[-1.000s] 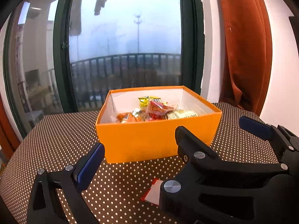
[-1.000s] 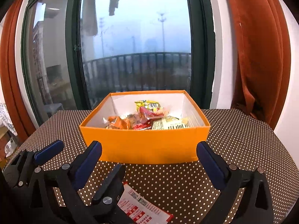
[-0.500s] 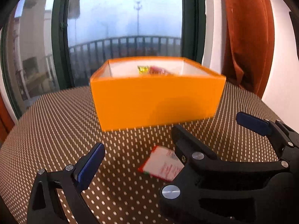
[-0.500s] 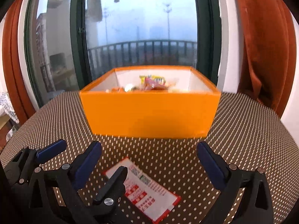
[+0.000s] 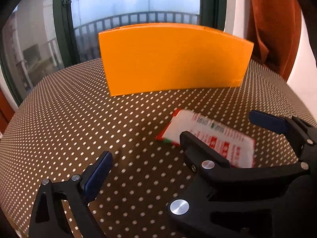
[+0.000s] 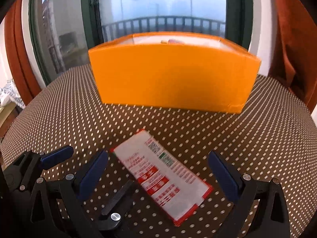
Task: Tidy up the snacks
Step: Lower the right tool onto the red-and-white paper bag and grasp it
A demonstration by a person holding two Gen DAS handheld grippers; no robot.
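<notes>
An orange box (image 6: 174,73) stands at twelve o'clock on the dotted tablecloth (image 6: 257,138), and nearer, a flat red-and-white snack packet (image 6: 162,178) lies between the wide-open right gripper (image 6: 158,174), with the open left gripper (image 6: 79,162) at nine o'clock.

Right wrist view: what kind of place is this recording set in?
Probably a home, an upper-floor flat: a polka-dot tablecloth under an orange box, rust curtains, and a tall window onto a railed balcony.
</notes>
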